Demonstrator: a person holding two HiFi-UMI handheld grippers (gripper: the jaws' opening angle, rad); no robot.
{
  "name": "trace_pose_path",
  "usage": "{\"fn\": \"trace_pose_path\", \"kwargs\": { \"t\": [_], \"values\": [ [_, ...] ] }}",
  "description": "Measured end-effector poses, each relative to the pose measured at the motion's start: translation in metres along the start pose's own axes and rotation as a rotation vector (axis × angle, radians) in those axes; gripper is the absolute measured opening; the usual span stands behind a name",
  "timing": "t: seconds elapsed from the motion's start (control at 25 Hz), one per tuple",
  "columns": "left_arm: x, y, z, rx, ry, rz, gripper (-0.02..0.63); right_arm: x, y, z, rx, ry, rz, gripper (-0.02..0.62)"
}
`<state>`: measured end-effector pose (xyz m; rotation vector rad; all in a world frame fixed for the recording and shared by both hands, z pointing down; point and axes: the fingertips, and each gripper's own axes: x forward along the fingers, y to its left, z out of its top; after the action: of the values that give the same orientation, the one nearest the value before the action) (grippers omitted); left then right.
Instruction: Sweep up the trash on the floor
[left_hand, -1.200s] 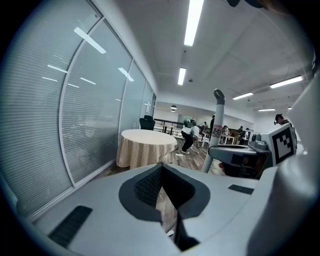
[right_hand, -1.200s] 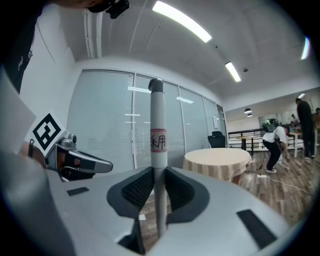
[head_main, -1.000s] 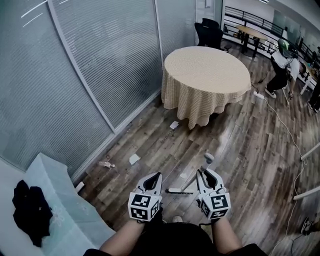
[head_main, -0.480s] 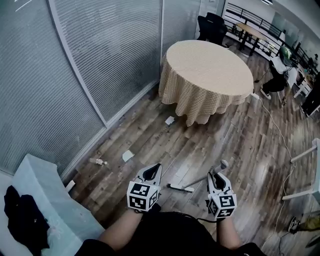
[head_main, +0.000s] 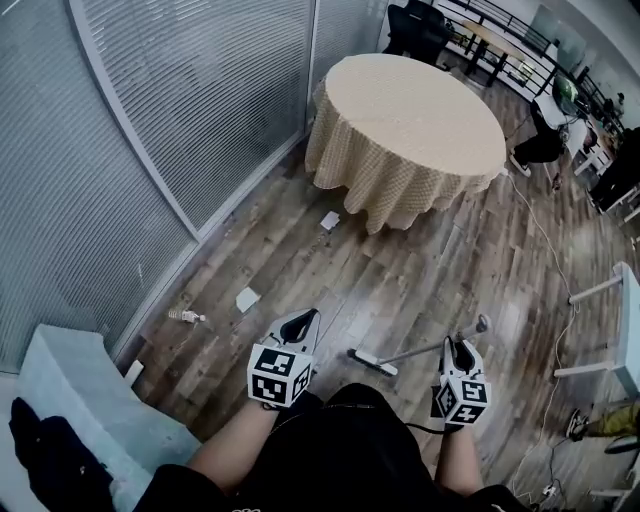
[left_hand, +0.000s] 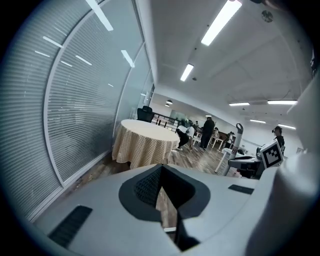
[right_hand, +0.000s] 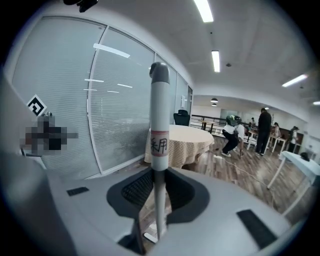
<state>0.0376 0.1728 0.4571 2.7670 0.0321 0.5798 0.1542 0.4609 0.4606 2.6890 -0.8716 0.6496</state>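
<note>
1. Your right gripper (head_main: 461, 349) pinches the broom handle (right_hand: 159, 145) near its top.
2. Your left gripper (head_main: 302, 319) is pressed together, empty.
3. The broom head (head_main: 372, 362) rests on the floor (head_main: 420, 270) between them.
4. Paper scraps (head_main: 247, 299) lie ahead-left.

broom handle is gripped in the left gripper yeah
Wrong side: the broom handle is gripped in the right gripper. The right gripper view shows it standing between those jaws.
</note>
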Motion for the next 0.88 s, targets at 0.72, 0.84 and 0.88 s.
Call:
{"fn": "trace_pose_path", "kwargs": {
  "t": [0.72,0.84,0.88],
  "values": [
    [0.041,-0.001,-0.004,-0.014,0.115,0.088,-0.003,0.125,0.029,-0.068,-0.29,0.173,0.304,0.086],
    [0.032,0.004,-0.004,-0.031,0.118,0.154,-0.003,0.149,0.052,-0.074,-0.362,0.178,0.408,0.086],
    [0.028,0.008,-0.005,-0.039,0.12,0.179,-0.003,0.158,0.06,-0.075,-0.383,0.174,0.44,0.086]
  ]
}}
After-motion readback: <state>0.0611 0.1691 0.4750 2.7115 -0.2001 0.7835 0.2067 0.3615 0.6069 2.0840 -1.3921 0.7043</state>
